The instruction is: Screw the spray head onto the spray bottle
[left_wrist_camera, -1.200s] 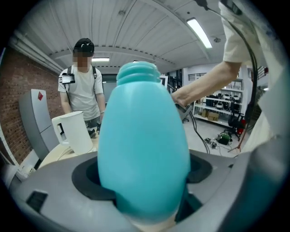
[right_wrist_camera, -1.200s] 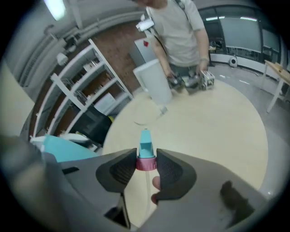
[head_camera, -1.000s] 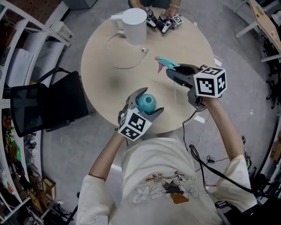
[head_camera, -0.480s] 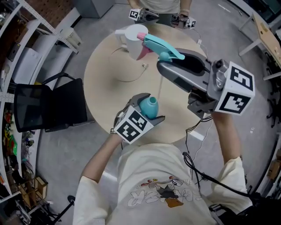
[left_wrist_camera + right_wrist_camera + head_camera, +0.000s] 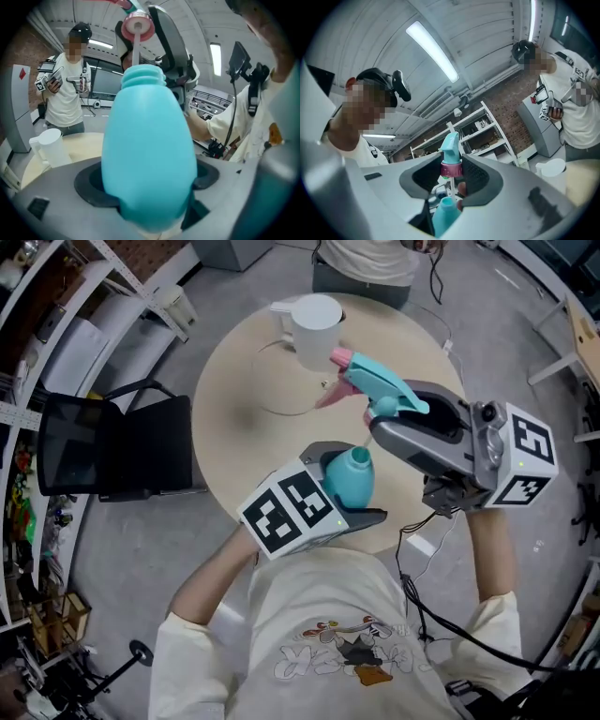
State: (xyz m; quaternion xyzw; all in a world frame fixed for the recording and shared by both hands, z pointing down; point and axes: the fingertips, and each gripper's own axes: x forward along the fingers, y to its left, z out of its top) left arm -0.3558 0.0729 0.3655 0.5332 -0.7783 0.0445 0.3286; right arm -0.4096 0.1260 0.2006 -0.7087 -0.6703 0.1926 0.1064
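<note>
Head view: the teal spray bottle (image 5: 352, 476) is clamped round its belly by the left gripper (image 5: 345, 486) and is held upright over the near edge of the round table (image 5: 234, 409), close to the person's chest. The spray head (image 5: 380, 390), teal with a pink nozzle, is grasped by the right gripper (image 5: 377, 423) and is held just above the bottle, its nozzle turned away from the person. In the left gripper view the bottle's body is seen filling the gap between the two jaws, with both pads pressed on its sides. The threaded neck is bare, and the pink collar (image 5: 137, 27) is seen a little above it, not yet seated. A dip tube (image 5: 136, 49) is seen running from the collar down to the bottle's mouth; whether its tip is inside cannot be told. In the right gripper view the jaws are seen closed on the spray head at its collar. On the table's far side a white jug (image 5: 314, 320) and a thin cable (image 5: 272, 390) are seen, and a black chair (image 5: 103, 451) is set beside the table
</note>
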